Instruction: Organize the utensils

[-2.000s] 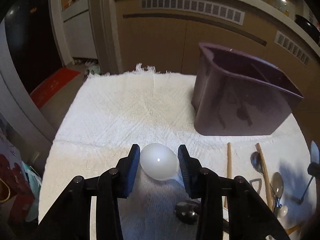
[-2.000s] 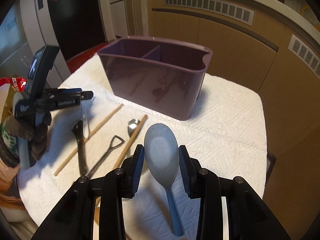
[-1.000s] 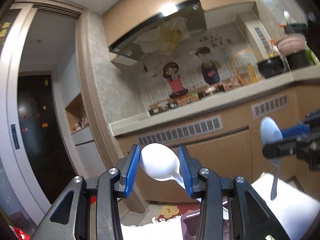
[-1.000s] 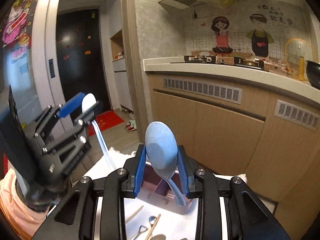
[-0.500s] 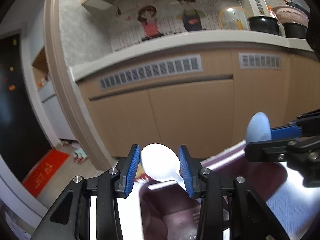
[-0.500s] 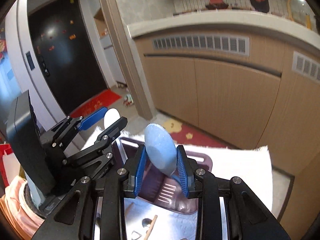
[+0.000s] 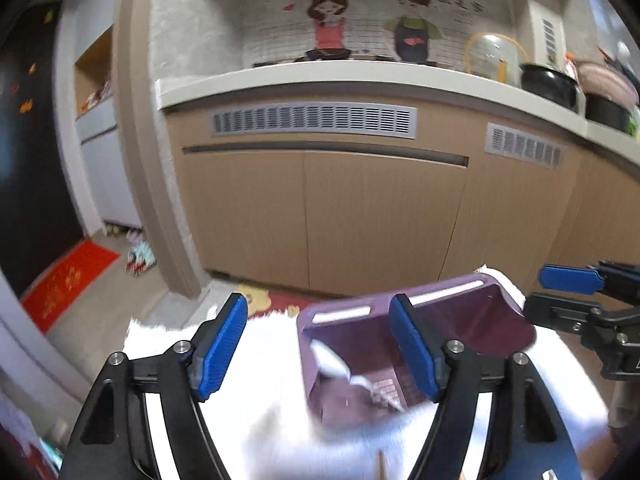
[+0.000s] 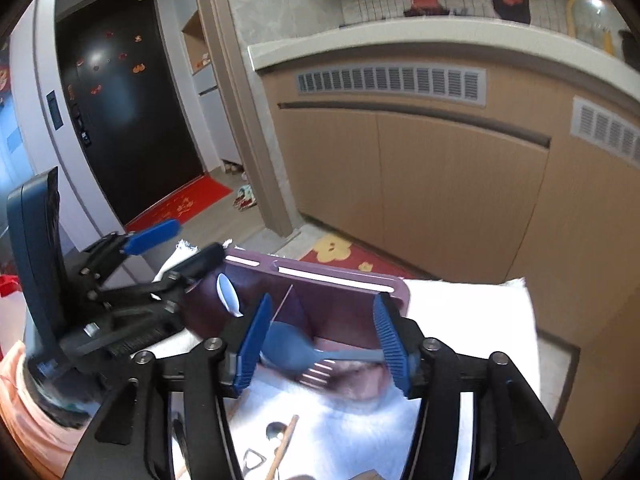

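Left wrist, right wrist: both grippers above purple caddy [image 7: 472, 312], jaws opening.
White spoon [image 7: 330, 360] loose inside caddy under left gripper [image 7: 318, 348]; blue spoon [image 8: 292, 350] loose between right gripper [image 8: 320, 340] pads, over caddy.

Both jaws are opening, dropping white spoon [image 7: 330, 360] and blue spoon [image 8: 290, 350] into caddy [image 7: 500, 312].

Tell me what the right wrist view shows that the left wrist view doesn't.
Only the right wrist view shows the blue spoon dropping between the opening right gripper, plus the leftover utensils on the cloth and the dark door.

Only the left wrist view shows the black pots on the counter.

Both show the purple caddy, the white spoon inside it, and the opening left gripper, empty.
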Available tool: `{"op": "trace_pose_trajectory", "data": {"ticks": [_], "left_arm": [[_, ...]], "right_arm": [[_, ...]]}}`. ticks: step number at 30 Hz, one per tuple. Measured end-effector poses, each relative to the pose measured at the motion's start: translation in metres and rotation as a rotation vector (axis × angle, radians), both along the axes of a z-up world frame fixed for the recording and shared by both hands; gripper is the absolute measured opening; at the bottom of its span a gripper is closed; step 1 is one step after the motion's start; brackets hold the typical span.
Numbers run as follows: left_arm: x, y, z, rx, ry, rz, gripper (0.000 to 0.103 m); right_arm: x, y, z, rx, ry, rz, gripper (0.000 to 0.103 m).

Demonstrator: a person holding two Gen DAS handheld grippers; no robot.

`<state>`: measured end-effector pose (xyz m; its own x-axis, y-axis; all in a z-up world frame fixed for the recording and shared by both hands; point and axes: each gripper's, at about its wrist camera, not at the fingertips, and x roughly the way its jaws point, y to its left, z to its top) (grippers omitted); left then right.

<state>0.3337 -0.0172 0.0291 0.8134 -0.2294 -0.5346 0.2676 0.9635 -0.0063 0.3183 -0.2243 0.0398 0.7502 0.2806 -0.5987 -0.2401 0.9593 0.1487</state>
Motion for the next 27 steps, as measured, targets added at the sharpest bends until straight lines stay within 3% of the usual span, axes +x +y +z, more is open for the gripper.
{"op": "trace_pose_trajectory", "data": {"ticks": [6, 13, 19, 27], "left_arm": [[-0.042, 0.027, -0.017, -0.038, 0.126, 0.037, 0.075], [-0.107, 0.024, -0.064, -0.042, 0.315, -0.025, 0.076], [-0.146, 0.014, -0.084, -0.047, 0.381, -0.078, 0.078], [-0.146, 0.015, -0.091, -0.045, 0.405, -0.049, 0.078]], "right_arm": [[-0.049, -0.008, -0.009, -0.047, 0.016, -0.023, 0.066], [-0.101, -0.015, -0.052, -0.045, 0.137, -0.044, 0.07], [-0.135, -0.023, -0.092, 0.006, 0.265, -0.072, 0.073], [-0.147, -0.042, -0.126, 0.095, 0.381, -0.115, 0.074]]}}
